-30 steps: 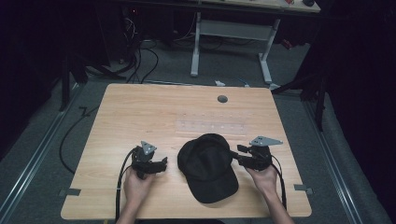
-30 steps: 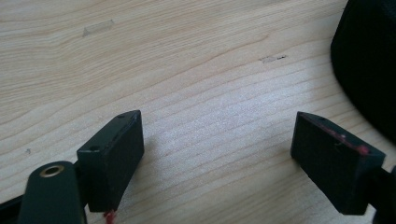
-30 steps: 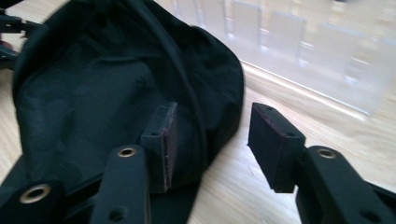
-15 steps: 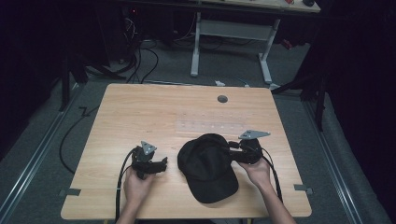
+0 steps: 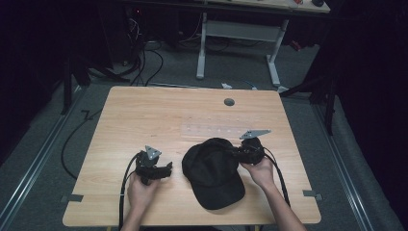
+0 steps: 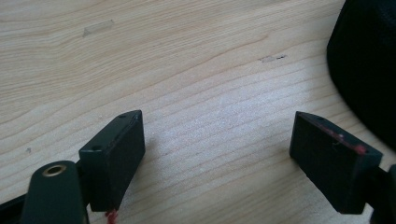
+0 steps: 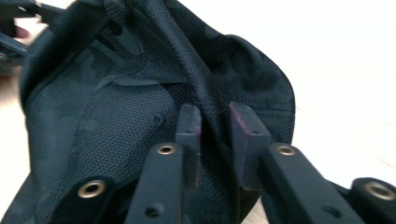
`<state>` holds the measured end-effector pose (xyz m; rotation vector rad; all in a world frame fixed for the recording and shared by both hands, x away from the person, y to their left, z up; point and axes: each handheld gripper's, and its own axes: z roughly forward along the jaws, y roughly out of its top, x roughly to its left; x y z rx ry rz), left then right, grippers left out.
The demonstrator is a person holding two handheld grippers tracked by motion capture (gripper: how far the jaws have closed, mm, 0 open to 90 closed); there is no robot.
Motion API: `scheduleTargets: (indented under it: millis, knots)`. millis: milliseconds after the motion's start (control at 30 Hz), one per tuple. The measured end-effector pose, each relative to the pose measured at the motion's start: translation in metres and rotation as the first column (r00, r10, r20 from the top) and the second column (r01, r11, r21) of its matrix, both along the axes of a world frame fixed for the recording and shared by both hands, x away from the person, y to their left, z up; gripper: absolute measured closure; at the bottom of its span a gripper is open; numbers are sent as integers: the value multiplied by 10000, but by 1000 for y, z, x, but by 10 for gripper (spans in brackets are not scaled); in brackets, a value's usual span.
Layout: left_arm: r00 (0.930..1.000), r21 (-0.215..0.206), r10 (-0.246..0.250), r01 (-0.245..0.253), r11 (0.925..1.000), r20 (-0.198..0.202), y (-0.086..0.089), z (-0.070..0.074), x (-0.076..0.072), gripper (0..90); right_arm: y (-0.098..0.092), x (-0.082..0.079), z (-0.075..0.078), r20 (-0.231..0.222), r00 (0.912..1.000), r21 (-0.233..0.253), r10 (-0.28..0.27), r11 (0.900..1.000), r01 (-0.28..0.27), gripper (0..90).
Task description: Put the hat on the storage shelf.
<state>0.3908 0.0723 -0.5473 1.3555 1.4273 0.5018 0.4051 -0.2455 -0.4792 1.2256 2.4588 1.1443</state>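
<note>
A black baseball cap (image 5: 211, 168) lies on the wooden table (image 5: 144, 115), brim toward the front edge. My right gripper (image 5: 240, 153) is at the cap's right side, shut on a fold of the cap's fabric (image 7: 212, 109); the pinched ridge runs up between its two jaws. My left gripper (image 5: 166, 169) rests on the table just left of the cap, open, with bare wood between its fingers (image 6: 116, 149). The cap's dark edge (image 6: 364, 70) shows at the right of the left gripper view.
A round grey grommet (image 5: 229, 102) sits near the table's far edge. A strip of clear tape (image 5: 216, 130) lies beyond the cap. Desk legs (image 5: 202, 43) and cables (image 5: 154, 57) stand on the floor behind the table.
My right gripper has moved left and slightly away from the person, against the cap's side, and has closed on its fabric. The left gripper has stayed put.
</note>
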Motion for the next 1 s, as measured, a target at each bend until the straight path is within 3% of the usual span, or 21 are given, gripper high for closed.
scheduleTargets:
  millis: [100,200,267,567,733,800,933,1000]
  knots:
    - [10000,24,-90,90,10000,-16,0,0,0,186,-6,1,-2,-14,9999,487,147,9987,-146,813]
    - [9998,48,-182,182,9998,-1,0,0,-1,187,-9,-1,-4,247,9991,607,348,9975,-362,840]
    - [9998,36,-193,194,9998,-16,0,0,-1,187,-10,-2,-4,124,9991,732,403,9965,-411,855]
    - [9996,31,-267,267,9996,-67,-1,0,-1,164,-14,-3,-1,174,9977,806,649,9945,-661,871]
    - [9982,26,-533,534,9986,-273,-3,2,-3,154,-13,-14,9,785,9936,808,815,9929,-879,873]
    - [9966,-195,-710,703,9973,-409,-2,4,-5,176,-14,-16,12,944,9920,892,835,9918,-919,874]
    - [9949,-296,-985,979,9948,-208,-3,9,-11,180,-14,-19,17,1195,9891,988,856,9903,-976,874]
    - [9896,-544,-1437,1437,9881,33,-5,16,-19,180,-17,-23,22,1456,9855,1259,866,9864,-1052,875]
